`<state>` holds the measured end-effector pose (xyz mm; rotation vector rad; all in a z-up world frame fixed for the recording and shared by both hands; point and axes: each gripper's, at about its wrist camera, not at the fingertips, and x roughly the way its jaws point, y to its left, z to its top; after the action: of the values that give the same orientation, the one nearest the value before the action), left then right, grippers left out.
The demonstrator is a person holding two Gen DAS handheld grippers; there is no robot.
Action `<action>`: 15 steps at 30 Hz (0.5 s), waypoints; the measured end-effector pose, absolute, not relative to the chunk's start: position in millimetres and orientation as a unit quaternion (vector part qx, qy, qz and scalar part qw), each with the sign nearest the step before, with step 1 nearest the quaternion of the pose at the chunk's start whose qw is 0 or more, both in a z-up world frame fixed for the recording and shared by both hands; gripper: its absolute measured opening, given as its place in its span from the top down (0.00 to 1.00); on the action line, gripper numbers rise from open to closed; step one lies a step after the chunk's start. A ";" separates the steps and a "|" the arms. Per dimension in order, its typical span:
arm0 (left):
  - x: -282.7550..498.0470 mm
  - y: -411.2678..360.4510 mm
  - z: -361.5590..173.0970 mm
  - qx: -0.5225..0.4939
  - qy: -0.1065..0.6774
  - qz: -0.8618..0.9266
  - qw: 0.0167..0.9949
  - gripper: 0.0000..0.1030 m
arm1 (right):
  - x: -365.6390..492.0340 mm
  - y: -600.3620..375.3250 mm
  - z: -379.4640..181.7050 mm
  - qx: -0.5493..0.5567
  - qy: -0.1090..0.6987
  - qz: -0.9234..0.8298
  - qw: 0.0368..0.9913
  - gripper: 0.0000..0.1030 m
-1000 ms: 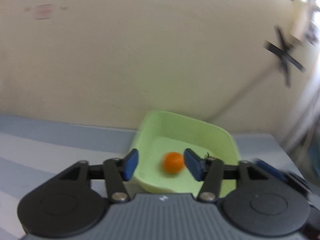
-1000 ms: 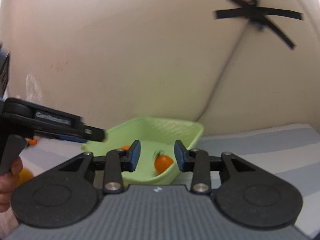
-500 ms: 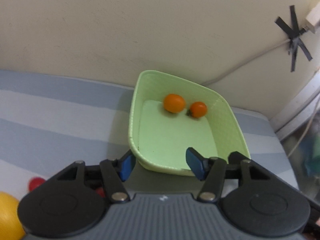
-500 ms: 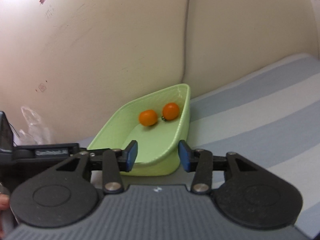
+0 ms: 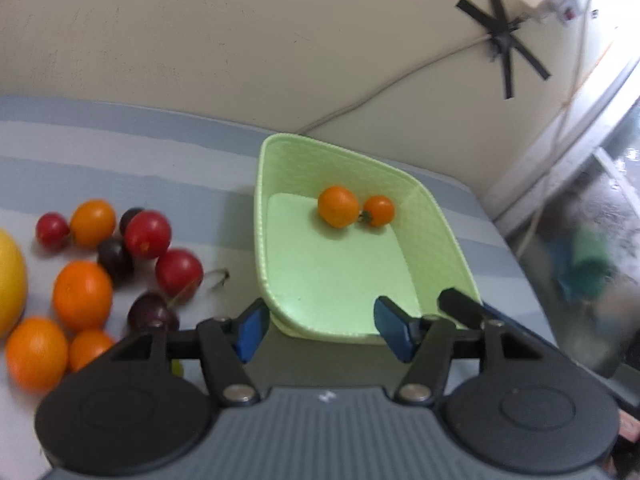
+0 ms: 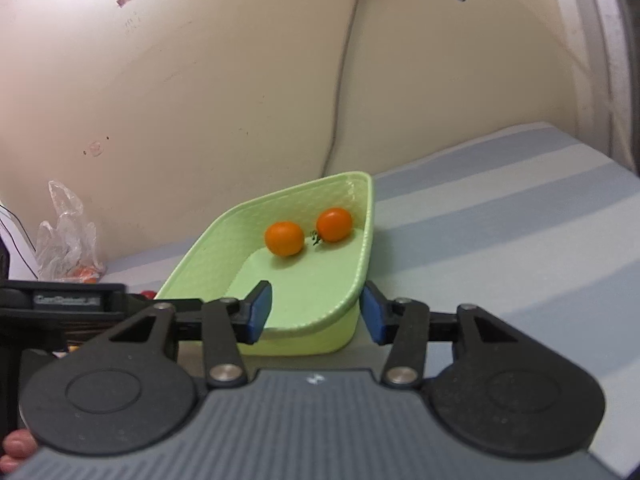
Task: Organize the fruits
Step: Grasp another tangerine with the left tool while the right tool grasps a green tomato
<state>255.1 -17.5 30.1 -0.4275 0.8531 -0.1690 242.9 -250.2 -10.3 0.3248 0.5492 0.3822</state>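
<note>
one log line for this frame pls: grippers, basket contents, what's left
left gripper: open, empty | right gripper: open, empty | green basket: two orange tomatoes | loose fruit: on cloth, left of basket

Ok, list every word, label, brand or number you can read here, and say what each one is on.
White lettering on the black bar of the other tool, at the left of the right wrist view: blurred, not readable.
Small white logo mark on the grey body of the left tool: a symbol, no letters.
The same mark on the right tool.
Faint marks on the wall: too small to read.
</note>
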 end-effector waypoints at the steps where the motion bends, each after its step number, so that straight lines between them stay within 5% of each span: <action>1: 239.2 -14.6 39.2 -0.201 0.396 -0.082 0.892 0.45 | 234.2 -250.9 -5.8 0.150 0.249 0.169 0.942 0.50; 8: 154.2 46.3 83.8 -0.181 0.286 -0.047 0.940 0.43 | 173.6 -245.5 28.0 0.125 0.165 0.201 0.957 0.49; 15: 123.4 101.7 53.7 -0.208 0.328 -0.002 0.921 0.45 | 149.1 -156.3 11.5 0.012 0.181 0.308 0.934 0.53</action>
<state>123.4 101.7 53.7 -0.4279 0.6736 -0.0049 149.1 -156.3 11.5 0.0252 0.3693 0.6296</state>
